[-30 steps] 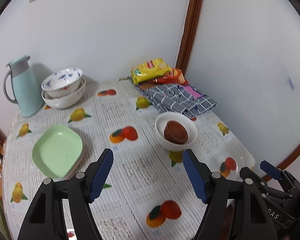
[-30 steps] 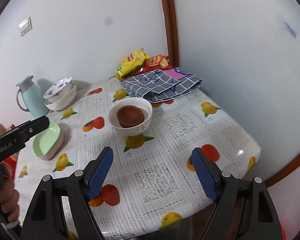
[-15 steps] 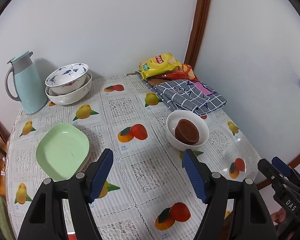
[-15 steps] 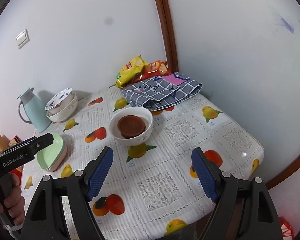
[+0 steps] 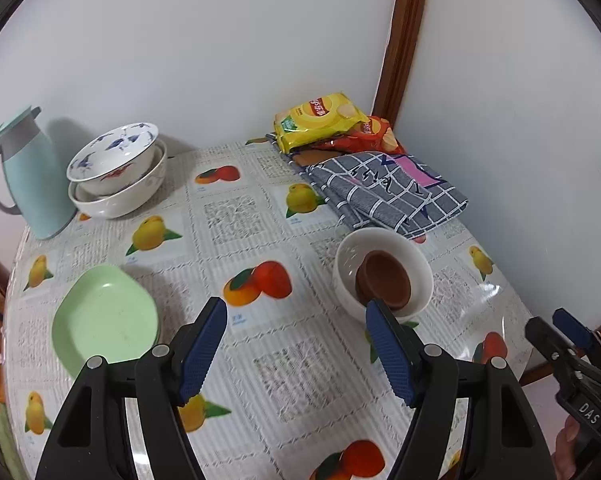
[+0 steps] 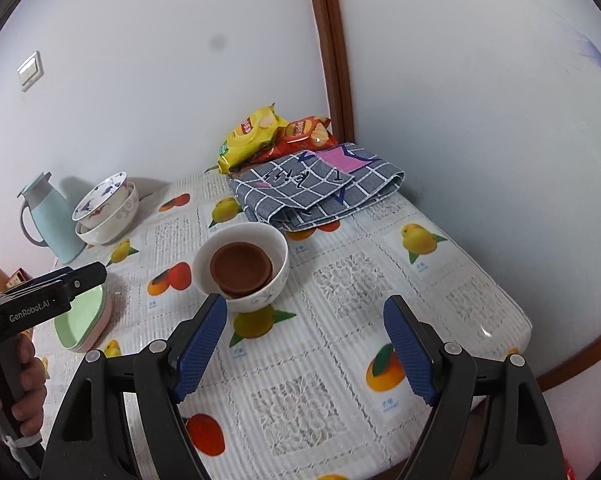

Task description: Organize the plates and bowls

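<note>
Both pairs of fingers stand apart with nothing between them. The left gripper (image 5: 294, 344) hangs above the near middle of the bench (image 5: 236, 216), which is covered in a fruit-print cloth. The right gripper (image 6: 304, 344) hangs over the near right part.

A white bowl (image 6: 278, 264) with a smaller brown bowl (image 6: 240, 266) nested inside sits mid-bench. It lies just beyond the right gripper's left finger, and beyond and to the right of the left gripper. The right hand looks nearer to it.

A stack of green plates (image 5: 104, 316) lies at the near left, just left of the left gripper, so the left hand seems nearer to that. Two stacked patterned bowls (image 5: 116, 176) stand far left beside a pale blue jug (image 5: 28, 176). A folded checked cloth (image 5: 384, 192) and snack bags (image 5: 324, 120) occupy the far right corner.
</note>
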`<act>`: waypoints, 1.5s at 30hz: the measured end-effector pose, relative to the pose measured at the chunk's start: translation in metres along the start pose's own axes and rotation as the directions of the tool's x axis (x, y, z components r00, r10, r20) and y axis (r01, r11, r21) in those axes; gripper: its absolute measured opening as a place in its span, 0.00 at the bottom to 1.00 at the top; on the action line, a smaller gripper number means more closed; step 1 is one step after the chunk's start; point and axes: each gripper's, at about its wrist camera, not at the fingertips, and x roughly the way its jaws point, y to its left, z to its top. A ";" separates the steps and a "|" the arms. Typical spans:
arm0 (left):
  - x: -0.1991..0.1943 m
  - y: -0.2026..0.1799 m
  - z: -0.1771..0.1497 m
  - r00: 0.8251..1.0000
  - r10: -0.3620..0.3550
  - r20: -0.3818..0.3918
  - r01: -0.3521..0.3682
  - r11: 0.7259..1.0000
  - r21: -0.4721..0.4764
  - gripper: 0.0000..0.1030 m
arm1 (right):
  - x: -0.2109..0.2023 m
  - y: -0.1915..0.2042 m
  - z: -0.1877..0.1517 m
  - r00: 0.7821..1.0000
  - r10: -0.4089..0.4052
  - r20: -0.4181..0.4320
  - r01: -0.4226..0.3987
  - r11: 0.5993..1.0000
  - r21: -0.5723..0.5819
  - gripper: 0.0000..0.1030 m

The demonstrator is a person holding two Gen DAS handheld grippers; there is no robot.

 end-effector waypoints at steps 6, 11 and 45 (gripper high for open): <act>0.019 -0.001 0.014 1.000 0.008 -0.021 -0.008 1.000 -0.006 0.68 | 0.026 -0.004 0.014 1.000 -0.018 -0.025 0.018 1.000 -0.004 0.78; 0.042 0.003 0.024 0.997 -0.023 -0.069 0.021 0.999 -0.035 0.68 | 0.046 -0.006 0.024 0.999 0.002 -0.042 -0.002 1.000 -0.006 0.78; 0.154 -0.018 0.028 0.961 -0.037 -0.274 0.044 0.999 0.018 0.66 | 0.173 0.001 0.034 0.969 -0.028 -0.247 0.024 1.000 -0.016 0.58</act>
